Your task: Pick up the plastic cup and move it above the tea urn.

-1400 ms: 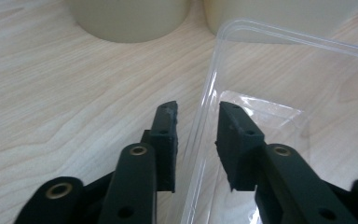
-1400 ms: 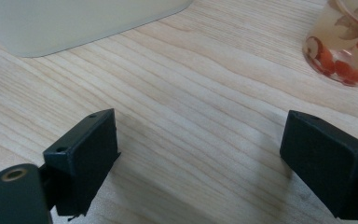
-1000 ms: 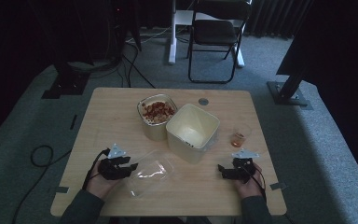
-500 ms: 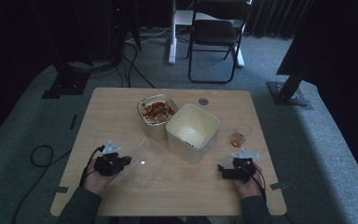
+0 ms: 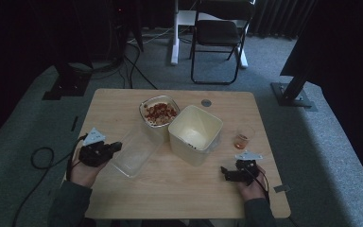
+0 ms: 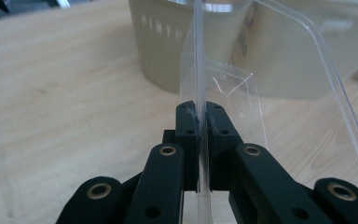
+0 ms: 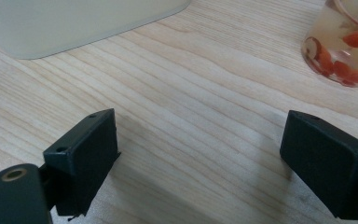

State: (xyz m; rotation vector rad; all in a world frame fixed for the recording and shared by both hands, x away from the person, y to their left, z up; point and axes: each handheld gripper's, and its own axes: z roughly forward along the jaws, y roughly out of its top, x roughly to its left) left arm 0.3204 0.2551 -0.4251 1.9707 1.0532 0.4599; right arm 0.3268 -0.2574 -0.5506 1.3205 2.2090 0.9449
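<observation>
High view: a clear plastic lid is held tilted above the tabletop by the left hand-held gripper, beside a cream tub.

Left gripper view: jaws are clamped on the lid's thin rim; slipping is likely.

Right gripper view: the right hand-held gripper is seen wide open, empty.

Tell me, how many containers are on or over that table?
4: a clear plastic tub gripped at its rim by the left gripper, a bowl of food behind it, a big cream bin mid-table, and a small glass to its right.
</observation>
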